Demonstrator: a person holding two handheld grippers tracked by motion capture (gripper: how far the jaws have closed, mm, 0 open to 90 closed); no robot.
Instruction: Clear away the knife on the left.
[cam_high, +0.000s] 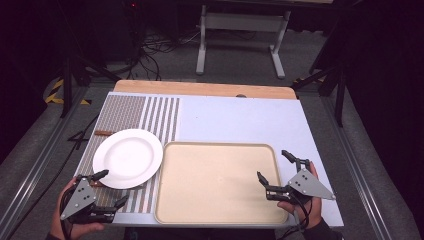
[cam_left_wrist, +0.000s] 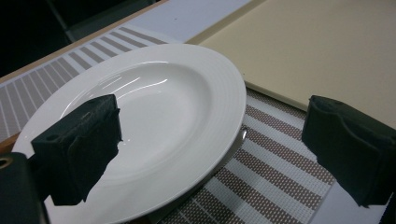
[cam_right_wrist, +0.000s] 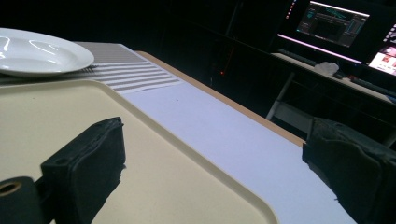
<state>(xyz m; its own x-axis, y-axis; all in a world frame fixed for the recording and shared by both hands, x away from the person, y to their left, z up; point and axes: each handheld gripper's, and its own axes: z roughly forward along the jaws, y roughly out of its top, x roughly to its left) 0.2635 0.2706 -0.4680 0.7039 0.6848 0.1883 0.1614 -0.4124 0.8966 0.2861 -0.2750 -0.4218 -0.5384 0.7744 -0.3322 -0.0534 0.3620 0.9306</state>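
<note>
Near the person, the left gripper (cam_high: 111, 189) has its fingers (cam_left_wrist: 77, 149) wide open, holding nothing. It sits just by the near edge of the white plate (cam_high: 128, 158). The right gripper (cam_high: 273, 168) is open too and hangs over the right rim of the tan tray (cam_high: 215, 210). The plate rests on the striped mat (cam_high: 155, 112), at the left, touching the tray's edge. Nothing is picked up yet, so I think the grabbing and moving are all left. Farther off, the table (cam_high: 240, 117) is bare.

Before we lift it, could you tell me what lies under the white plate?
The white plate rests on a striped placemat. A brown piece pokes out at its far-left rim; the plate covers the rest, so I cannot identify it.
</note>
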